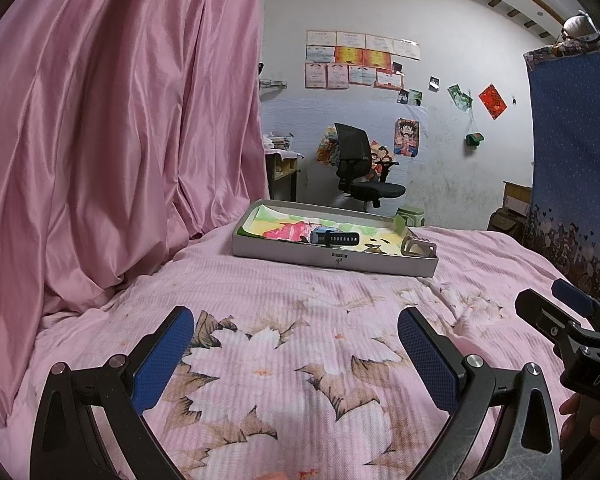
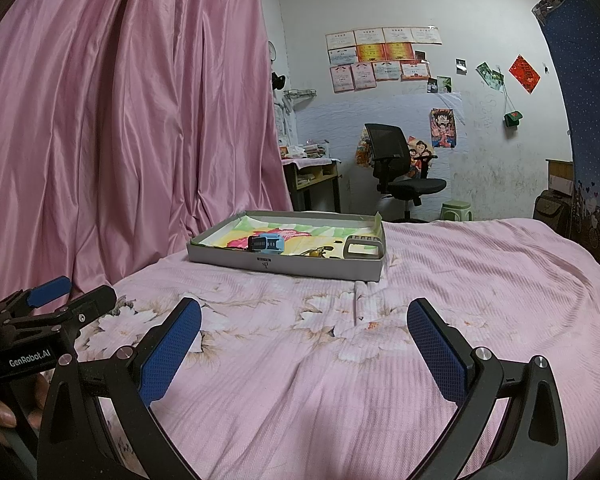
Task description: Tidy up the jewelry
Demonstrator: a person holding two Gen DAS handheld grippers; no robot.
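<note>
Left wrist view, biggest first: pink curtain (image 1: 112, 128) fills the left half, hanging down to the bed. Pink floral bedspread (image 1: 300, 320) covers the whole foreground. White back wall (image 1: 440, 92) has certificates and posters; black office chair (image 1: 360, 164) stands in front of it. Blue patterned curtain (image 1: 572, 152) on the right edge.

Shallow grey tray (image 1: 336, 262) sits on the bedspread, well ahead of both grippers, lined with a colourful printed sheet. Inside it: a watch (image 1: 332, 237) with light blue body and black strap near the middle, a grey buckle-like piece (image 1: 418, 247) at the right end, and a small gold-toned item (image 2: 316, 253) between them, too small to identify.

Left gripper (image 1: 296, 350): jaws spread wide, nothing between the blue pads, hovering over the bedspread. Right gripper (image 2: 304, 340): same, jaws wide apart, nothing held, bedspread below. Each gripper shows at the edge of the other's view, side by side. Fingers of a hand (image 2: 0, 412) visible on the left gripper's handle in right wrist view.
</note>
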